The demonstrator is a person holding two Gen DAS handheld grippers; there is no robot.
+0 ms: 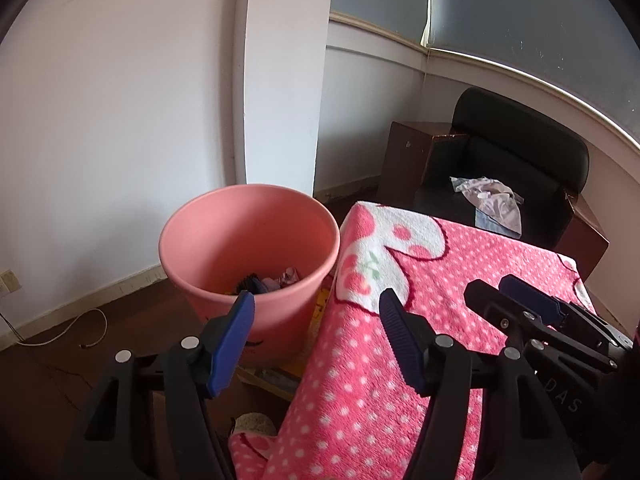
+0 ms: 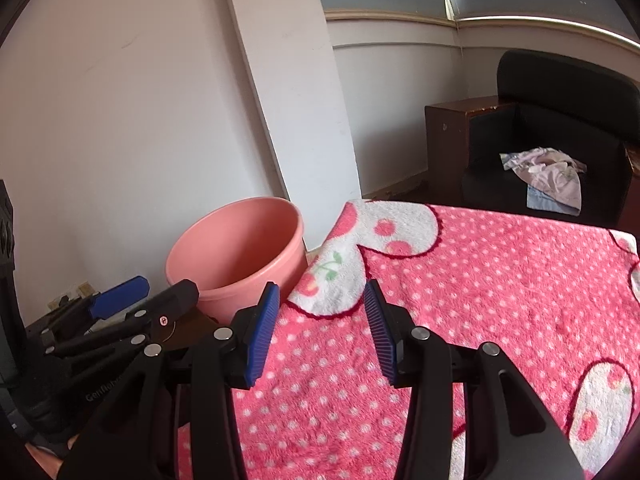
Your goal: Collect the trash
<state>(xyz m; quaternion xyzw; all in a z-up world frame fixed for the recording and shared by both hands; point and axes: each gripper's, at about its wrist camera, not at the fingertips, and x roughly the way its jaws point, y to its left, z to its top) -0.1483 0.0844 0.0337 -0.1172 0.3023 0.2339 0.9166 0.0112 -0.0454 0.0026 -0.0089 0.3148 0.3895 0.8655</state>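
Note:
A pink bucket (image 1: 248, 240) stands on the floor left of a table draped with a pink polka-dot blanket (image 1: 440, 320). Crumpled scraps of trash (image 1: 272, 280) lie at its bottom. My left gripper (image 1: 316, 316) is open and empty, over the table's left edge close to the bucket. The right gripper (image 1: 520, 304) shows at the right, over the blanket. In the right wrist view the bucket (image 2: 236, 248) is at left, my right gripper (image 2: 320, 304) is open and empty above the blanket (image 2: 480, 300), and the left gripper (image 2: 120, 300) shows at the left.
A black armchair (image 1: 512, 168) with crumpled cloth (image 1: 492, 200) on its seat stands behind the table, beside a brown cabinet (image 1: 404, 160). A white wall pillar (image 1: 280, 80) rises behind the bucket. A cable (image 1: 72, 332) lies on the dark floor at the left.

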